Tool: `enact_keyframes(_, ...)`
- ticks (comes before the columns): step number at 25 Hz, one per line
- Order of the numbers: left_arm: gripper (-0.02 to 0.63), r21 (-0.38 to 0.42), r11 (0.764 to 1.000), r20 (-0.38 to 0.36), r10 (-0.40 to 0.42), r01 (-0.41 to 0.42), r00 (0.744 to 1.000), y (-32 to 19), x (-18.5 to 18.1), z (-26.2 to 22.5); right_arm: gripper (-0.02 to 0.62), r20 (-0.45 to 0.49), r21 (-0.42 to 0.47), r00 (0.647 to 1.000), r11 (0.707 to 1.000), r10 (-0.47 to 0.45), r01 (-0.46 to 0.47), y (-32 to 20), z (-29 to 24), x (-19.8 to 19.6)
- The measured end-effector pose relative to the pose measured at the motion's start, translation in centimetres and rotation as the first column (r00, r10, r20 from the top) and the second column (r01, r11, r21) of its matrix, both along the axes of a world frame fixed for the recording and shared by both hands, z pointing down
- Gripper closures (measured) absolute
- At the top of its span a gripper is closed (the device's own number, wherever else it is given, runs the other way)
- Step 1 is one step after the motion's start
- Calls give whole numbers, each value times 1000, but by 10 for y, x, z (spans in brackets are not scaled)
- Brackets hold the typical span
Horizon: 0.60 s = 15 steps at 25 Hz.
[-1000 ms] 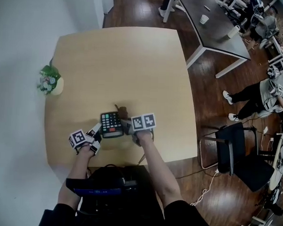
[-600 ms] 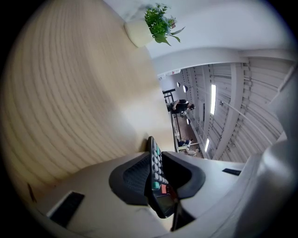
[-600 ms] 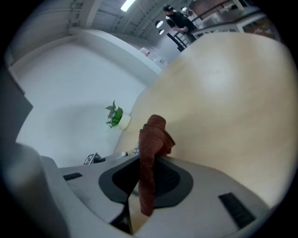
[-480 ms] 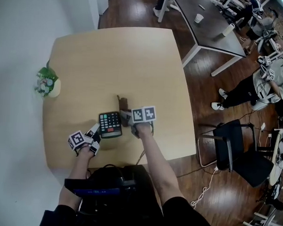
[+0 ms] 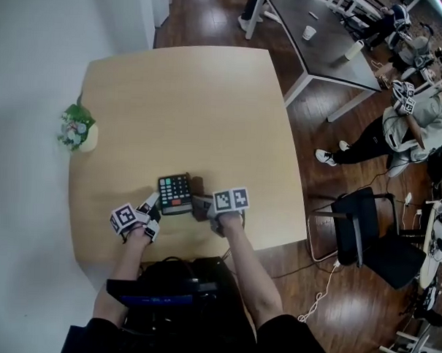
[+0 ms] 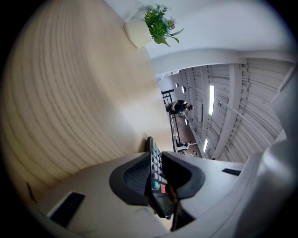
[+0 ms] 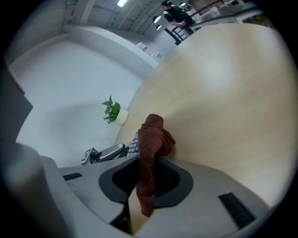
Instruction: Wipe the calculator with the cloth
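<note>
The calculator lies on the table between the two grippers. Its near left corner sits in the jaws of the left gripper. The cloth, in the jaws of the right gripper, hangs just beside the calculator's right edge. A potted plant stands well ahead and left of the left gripper, at the table's edge.

Wide table beyond calculator, plant far left

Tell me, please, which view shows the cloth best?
The right gripper view: the cloth sits centre-frame, pinched in the right gripper's jaws. The head view shows only a small dark patch beside the calculator; the left gripper view shows none.
</note>
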<state>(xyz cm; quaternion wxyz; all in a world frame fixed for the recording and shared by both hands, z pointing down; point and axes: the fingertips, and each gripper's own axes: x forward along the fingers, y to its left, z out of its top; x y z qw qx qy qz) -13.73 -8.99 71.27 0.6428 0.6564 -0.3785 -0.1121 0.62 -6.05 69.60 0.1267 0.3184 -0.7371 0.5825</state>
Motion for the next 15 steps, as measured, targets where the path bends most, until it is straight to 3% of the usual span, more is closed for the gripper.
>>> enact_keyframes(3,526,6,1000,-4,11,-11,1000,-1,2,-1,523,51,-50,998,998,37,-35,55,-1,-1)
enact_keyframes(7,526,37,998,3,45,-46,999,7,1,-4,525,9,-89,999,995,-34,34,116,5,-2)
enact_keyframes(9,526,55,998,11,40,-40,999,15,-10,-9,525,-70,-37,997,999,-19,17,103,2,14)
enact_keyframes(12,526,46,999,4,10,-10,1000,37,-29,-13,523,-210,110,978,994,5,18,43,-14,39)
enact_keyframes(15,528,19,998,-9,64,-63,998,73,-21,-10,523,-318,229,948,969,-14,91,-22,-27,41)
